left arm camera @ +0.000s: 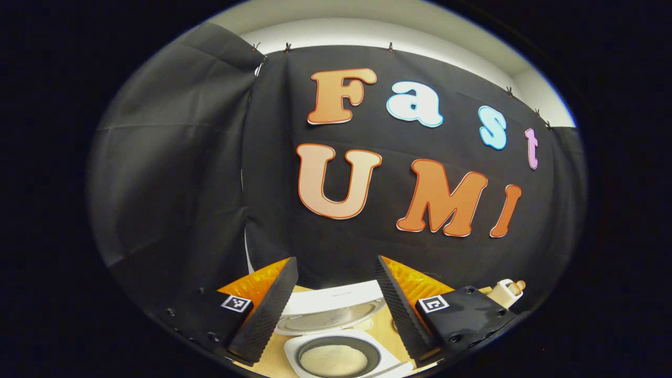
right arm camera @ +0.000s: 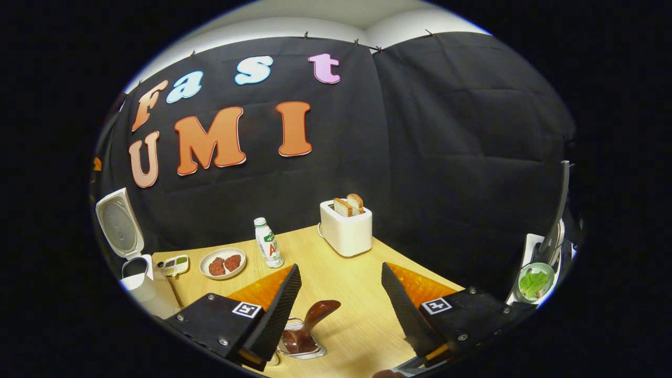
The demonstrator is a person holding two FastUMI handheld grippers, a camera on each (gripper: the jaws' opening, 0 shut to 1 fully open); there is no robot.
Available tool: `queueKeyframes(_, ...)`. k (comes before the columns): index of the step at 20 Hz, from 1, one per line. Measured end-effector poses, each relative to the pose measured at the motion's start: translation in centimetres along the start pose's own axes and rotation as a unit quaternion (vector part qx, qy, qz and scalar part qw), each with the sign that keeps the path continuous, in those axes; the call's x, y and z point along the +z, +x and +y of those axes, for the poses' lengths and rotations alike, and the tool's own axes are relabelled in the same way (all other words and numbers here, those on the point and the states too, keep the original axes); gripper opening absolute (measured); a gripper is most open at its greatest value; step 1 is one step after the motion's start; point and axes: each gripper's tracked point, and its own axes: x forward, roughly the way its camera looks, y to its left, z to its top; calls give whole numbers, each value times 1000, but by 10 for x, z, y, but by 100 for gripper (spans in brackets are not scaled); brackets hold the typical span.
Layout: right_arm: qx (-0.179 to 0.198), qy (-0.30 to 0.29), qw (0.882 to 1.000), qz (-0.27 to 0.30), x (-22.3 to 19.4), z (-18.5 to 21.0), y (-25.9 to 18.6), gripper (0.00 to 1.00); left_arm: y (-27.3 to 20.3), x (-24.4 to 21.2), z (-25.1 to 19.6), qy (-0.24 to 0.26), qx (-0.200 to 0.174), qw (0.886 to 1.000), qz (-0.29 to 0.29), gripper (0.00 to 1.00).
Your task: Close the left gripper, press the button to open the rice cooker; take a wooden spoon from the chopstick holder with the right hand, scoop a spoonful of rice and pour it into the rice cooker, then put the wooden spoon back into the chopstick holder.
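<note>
In the left gripper view my left gripper (left arm camera: 336, 262) is open and holds nothing. Below it stands the white rice cooker (left arm camera: 349, 338) with its lid (left arm camera: 331, 310) swung up and white rice (left arm camera: 333, 359) in the pot. My right gripper (right arm camera: 341, 268) is open too, above the wooden table (right arm camera: 357, 315). A dark brown wooden spoon (right arm camera: 310, 323) stands in a wire chopstick holder (right arm camera: 299, 347) close to the inner side of its left finger (right arm camera: 278, 310), untouched. In the right gripper view the rice cooker (right arm camera: 137, 281) sits far left, its lid (right arm camera: 118, 223) upright.
A white toaster (right arm camera: 346, 231) with bread slices stands at the back of the table. A small bottle (right arm camera: 269, 243), a plate of meat (right arm camera: 223, 262) and a small divided dish (right arm camera: 176, 265) lie to its left. A bowl of greens (right arm camera: 533, 281) sits far right. A cream container (left arm camera: 506, 291) stands right of the cooker.
</note>
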Motion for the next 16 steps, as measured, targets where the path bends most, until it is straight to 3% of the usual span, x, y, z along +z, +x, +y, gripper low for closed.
queueKeyframes(2,-1,-4,1000,-2,2,3,-6,95,32,-14,6,23,13,999,31,99)
queueKeyframes(7,-8,-8,1000,-7,8,2,-10,95,72,-56,10,20,13,994,107,100)
queueKeyframes(10,-5,-11,1000,-7,14,4,-8,95,73,-78,9,5,9,989,147,100)
queueKeyframes(11,-1,-12,1000,-6,14,6,-7,100,72,-77,10,-8,5,991,136,100)
queueKeyframes(12,2,-13,1000,-5,17,8,-6,95,69,-81,8,-14,-2,989,145,100)
queueKeyframes(16,24,-21,999,-15,28,25,-4,95,51,-90,-3,-22,-27,987,155,100)
